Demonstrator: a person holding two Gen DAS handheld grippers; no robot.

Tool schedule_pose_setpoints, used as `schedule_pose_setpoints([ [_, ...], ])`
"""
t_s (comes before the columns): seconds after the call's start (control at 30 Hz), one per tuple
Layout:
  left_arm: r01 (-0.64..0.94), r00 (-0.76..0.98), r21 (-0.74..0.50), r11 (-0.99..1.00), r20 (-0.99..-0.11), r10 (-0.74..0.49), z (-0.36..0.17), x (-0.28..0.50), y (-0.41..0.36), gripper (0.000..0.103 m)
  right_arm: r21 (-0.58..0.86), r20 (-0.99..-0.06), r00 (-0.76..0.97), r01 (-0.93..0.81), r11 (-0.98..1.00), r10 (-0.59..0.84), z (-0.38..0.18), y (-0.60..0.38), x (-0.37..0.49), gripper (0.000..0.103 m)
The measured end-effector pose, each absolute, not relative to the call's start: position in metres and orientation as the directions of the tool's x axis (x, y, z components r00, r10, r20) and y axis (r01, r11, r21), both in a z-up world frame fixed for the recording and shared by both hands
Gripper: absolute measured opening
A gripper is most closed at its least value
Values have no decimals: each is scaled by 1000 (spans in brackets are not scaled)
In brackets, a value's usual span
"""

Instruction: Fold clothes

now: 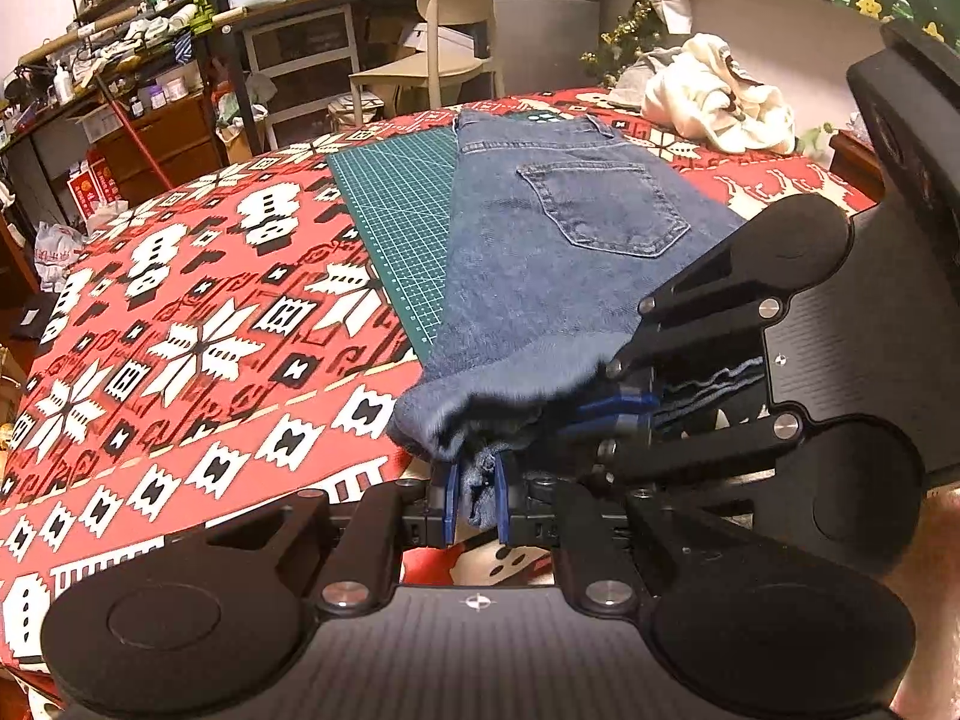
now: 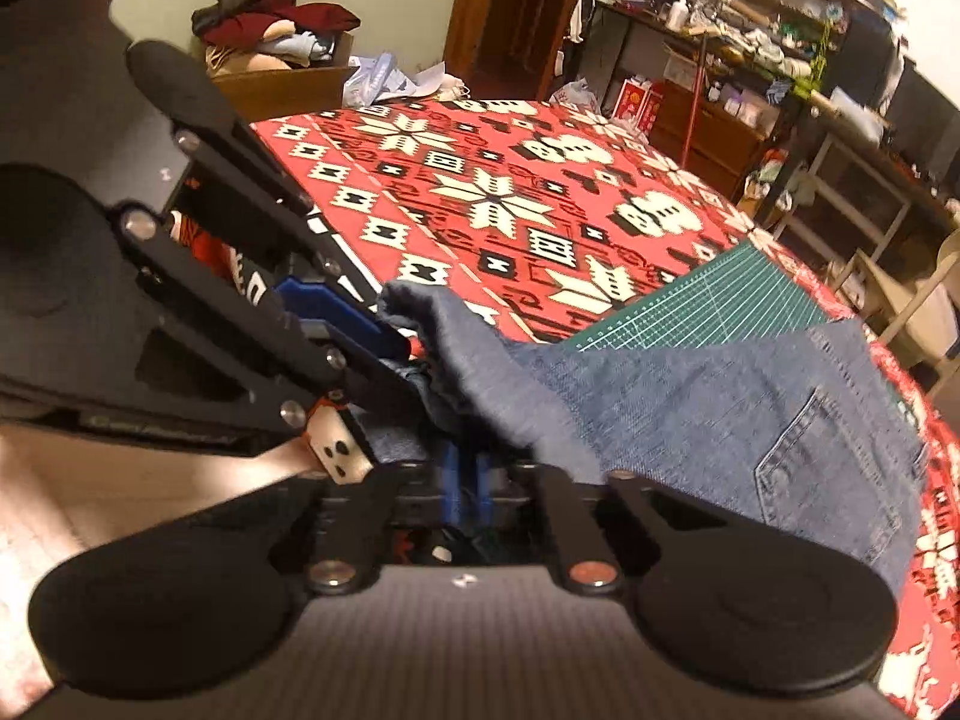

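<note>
I am working over the red patterned table cover [image 1: 180, 312], where one pair of jeans [image 1: 540, 252] is lying, its far half resting partly on one green cutting mat [image 1: 390, 210], back pocket [image 1: 606, 204] up. My left gripper [image 1: 474, 498] is clamping the near hem, and my right gripper [image 2: 468, 480] is pinching the same edge just beside it. With two grips so close, the denim is bunching between them; the heavy cloth may slip out or fold crooked. One cream garment [image 1: 720, 96] is waiting at the far edge.
</note>
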State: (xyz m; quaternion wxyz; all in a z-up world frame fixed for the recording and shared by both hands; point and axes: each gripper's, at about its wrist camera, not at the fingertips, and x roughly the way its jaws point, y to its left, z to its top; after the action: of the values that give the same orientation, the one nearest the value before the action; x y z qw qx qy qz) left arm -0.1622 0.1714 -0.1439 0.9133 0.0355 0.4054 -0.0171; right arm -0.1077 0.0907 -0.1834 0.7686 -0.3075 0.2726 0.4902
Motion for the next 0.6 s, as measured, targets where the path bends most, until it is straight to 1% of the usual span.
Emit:
schedule_pose_setpoints([
  [0.03,61,671,48,997,-742,-6,-144,-164,173,10,-214,-719,377,-919,331,584,-183,90,-110,1],
  [0.07,63,670,45,997,-742,-9,-144,-166,174,5,-206,-723,374,-920,335,582,-183,89,-112,1],
  [0.1,58,666,39,998,-746,-9,-145,-167,176,4,-198,-726,370,-920,338,580,-182,88,-113,1],
  [0.17,42,655,27,999,-756,-7,-147,-169,181,3,-168,-739,346,-925,339,577,-183,87,-113,1],
  [0.23,26,644,10,1000,-765,-9,-150,-171,185,3,-104,-755,293,-937,333,587,-183,84,-108,1],
  [0.3,17,648,-7,1000,-762,-16,-147,-174,189,3,-34,-770,227,-948,317,597,-182,83,-105,0],
  [0.33,11,653,-12,1000,-757,-17,-145,-176,190,3,-24,-776,209,-953,303,595,-183,83,-107,0],
  [0.4,1,664,-24,1000,-747,-18,-140,-180,193,3,-60,-780,229,-954,295,583,-185,84,-113,0],
  [0.47,-4,678,-34,999,-735,-22,-133,-185,196,3,-69,-765,248,-949,308,594,-180,79,-114,0],
  [0.6,19,730,-61,998,-681,-56,-110,-193,196,4,-50,-723,263,-942,331,639,-159,62,-107,1],
])
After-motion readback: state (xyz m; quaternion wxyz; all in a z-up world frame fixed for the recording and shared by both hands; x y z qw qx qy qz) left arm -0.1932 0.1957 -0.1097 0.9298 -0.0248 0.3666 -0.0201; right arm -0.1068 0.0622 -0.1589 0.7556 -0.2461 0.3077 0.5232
